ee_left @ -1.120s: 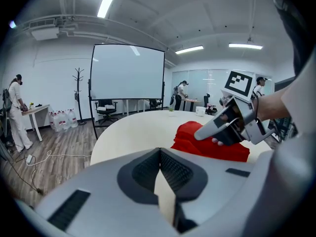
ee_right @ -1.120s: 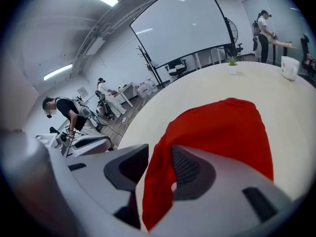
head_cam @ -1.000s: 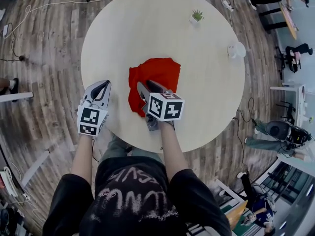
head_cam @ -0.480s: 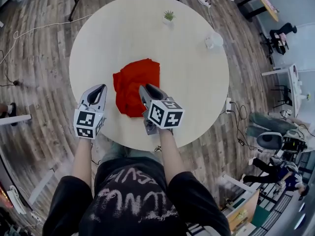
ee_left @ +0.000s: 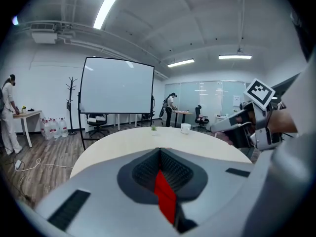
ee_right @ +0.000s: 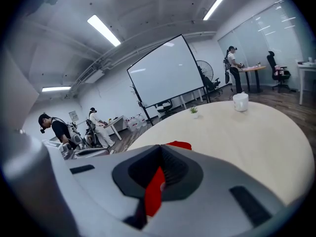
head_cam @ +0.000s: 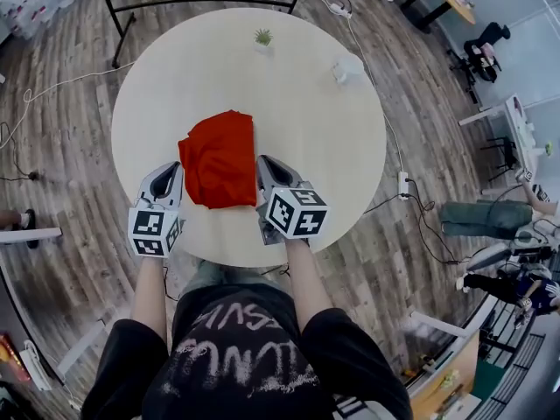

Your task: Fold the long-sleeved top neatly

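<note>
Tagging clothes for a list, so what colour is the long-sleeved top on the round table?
Plain red; the long-sleeved top shows best in the head view.

Cool, even ceiling light, with a heavy fisheye bend in every view.

Your light comes from ceiling strips (ee_left: 109,6) that glare white in both claw views. The table (head_cam: 306,129) looks pale and flat, with hardly any shadow on it. Edges curve hard, and the claw views darken to black corners. The left claw (ee_left: 159,157) and right claw (ee_right: 160,154) loom close and soft, while the red top (head_cam: 219,160) reads sharp and saturated from your head view.
</note>
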Demonstrator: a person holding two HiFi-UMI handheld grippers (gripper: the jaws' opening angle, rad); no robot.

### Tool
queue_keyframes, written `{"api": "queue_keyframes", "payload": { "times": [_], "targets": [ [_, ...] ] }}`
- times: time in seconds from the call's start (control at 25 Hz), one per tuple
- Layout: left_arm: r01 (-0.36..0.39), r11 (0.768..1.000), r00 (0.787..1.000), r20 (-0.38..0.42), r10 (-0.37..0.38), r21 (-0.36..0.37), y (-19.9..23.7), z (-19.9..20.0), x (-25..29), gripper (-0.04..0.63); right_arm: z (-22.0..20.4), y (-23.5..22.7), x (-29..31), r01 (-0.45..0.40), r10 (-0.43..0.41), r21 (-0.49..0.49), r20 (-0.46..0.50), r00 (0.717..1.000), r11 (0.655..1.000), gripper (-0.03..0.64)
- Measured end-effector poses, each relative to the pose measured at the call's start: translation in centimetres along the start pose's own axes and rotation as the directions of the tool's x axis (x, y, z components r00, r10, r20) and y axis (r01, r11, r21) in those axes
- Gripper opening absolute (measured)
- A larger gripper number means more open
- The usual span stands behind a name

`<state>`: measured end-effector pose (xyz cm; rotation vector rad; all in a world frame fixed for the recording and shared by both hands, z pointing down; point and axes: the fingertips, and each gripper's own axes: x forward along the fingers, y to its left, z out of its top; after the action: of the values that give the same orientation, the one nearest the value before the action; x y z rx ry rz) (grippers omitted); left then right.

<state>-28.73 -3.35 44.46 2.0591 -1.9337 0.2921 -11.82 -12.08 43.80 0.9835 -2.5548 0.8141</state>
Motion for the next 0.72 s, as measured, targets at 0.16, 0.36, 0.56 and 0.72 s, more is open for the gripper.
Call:
{"api": "queue_keyframes", "payload": {
  "times": [0.16,0.36,0.56,0.72],
  "targets": [
    [-0.007,1.000,1.000,0.020,0.006,0.022,-1.6,1.5,-0.6,0.011,0.8,-1.0,-2.9,0.006,-0.006,-0.003,0.042,0.999,1.000,0.006],
    [0.002,0.998,0.999,0.049,-0.004,0.056,-3.4,2.9,-1.7,0.011,1.9,-2.5,-6.5,0.027,-0.025,-0.019,0.101,0.995,0.999,0.006],
    [-0.014,0.997,0.996,0.085,0.008,0.070,-4.2,4.4,-2.8,0.011,3.4,-3.6,-9.8,0.056,-0.050,-0.031,0.175,0.983,0.998,0.006],
    [-0.033,0.994,0.994,0.106,0.022,0.102,-4.7,5.7,-3.2,0.011,4.6,-3.6,-12.0,0.060,-0.042,-0.073,0.225,0.974,0.996,0.006]
  ]
}}
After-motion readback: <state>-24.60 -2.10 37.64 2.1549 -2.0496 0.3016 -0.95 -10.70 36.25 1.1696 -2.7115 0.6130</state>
